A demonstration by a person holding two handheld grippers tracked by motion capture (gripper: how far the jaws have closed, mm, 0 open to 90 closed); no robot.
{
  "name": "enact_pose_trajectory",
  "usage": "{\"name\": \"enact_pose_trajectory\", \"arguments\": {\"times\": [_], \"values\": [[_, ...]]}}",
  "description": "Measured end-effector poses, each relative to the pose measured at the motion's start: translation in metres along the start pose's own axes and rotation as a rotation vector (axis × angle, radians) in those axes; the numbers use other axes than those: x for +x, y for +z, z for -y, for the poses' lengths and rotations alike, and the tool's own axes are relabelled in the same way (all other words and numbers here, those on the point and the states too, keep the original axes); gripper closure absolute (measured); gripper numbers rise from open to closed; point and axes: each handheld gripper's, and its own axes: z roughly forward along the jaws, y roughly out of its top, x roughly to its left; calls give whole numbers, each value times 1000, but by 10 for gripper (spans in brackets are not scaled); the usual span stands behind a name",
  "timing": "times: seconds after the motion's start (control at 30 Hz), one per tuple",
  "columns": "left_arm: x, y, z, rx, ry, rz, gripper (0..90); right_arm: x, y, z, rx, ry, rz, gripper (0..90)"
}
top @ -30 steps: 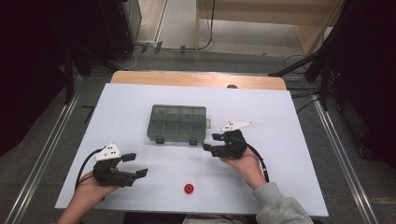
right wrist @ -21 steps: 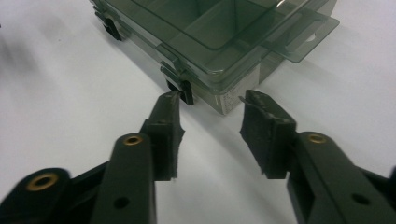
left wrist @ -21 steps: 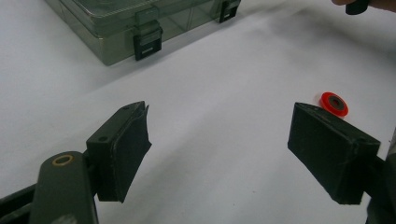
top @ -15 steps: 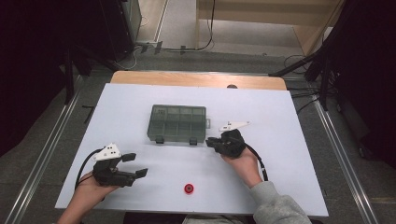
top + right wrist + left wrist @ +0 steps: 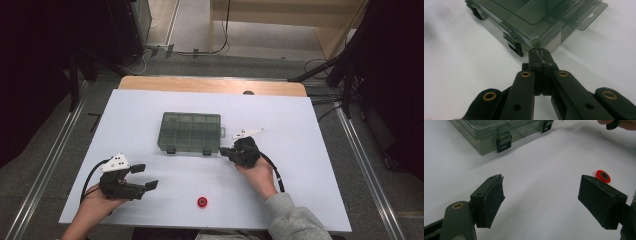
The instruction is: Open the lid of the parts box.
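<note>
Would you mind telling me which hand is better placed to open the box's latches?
Probably the right. The right gripper, jaws shut, sits at the compartment box's near corner beside a latch; the left gripper rests farther back, jaws open.

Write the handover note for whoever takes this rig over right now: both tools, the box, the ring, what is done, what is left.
Right tool: jaws have just been closing and are now shut on nothing, tips at the near right corner of the compartment box, close to its right latch.
Left tool: open, holding nothing, apart from the box.
Red ring: on the white table near the front edge, between the hands, untouched.
Done: right tool brought up to the box.
Left: lid looks closed, both latches apparently fastened; probably unlatch and open, then deal with the ring.
</note>
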Motion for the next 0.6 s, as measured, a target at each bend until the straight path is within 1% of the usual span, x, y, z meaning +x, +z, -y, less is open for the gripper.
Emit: {"name": "enact_pose_trajectory", "arguments": {"times": [0.27, 0.4, 0.47, 0.6], "values": [[0, 1, 0, -2, -1, 1, 201, 0, 0, 0, 0, 2, -1, 900], [0, 1, 0, -2, 8, 1, 201, 0, 0, 0, 1, 2, -3, 900], [1, 2, -1, -7, 1, 5, 201, 0, 0, 0, 1, -1, -5, 900], [5, 4, -3, -6, -2, -9, 201, 1, -1, -1, 2, -5, -7, 900]]}}
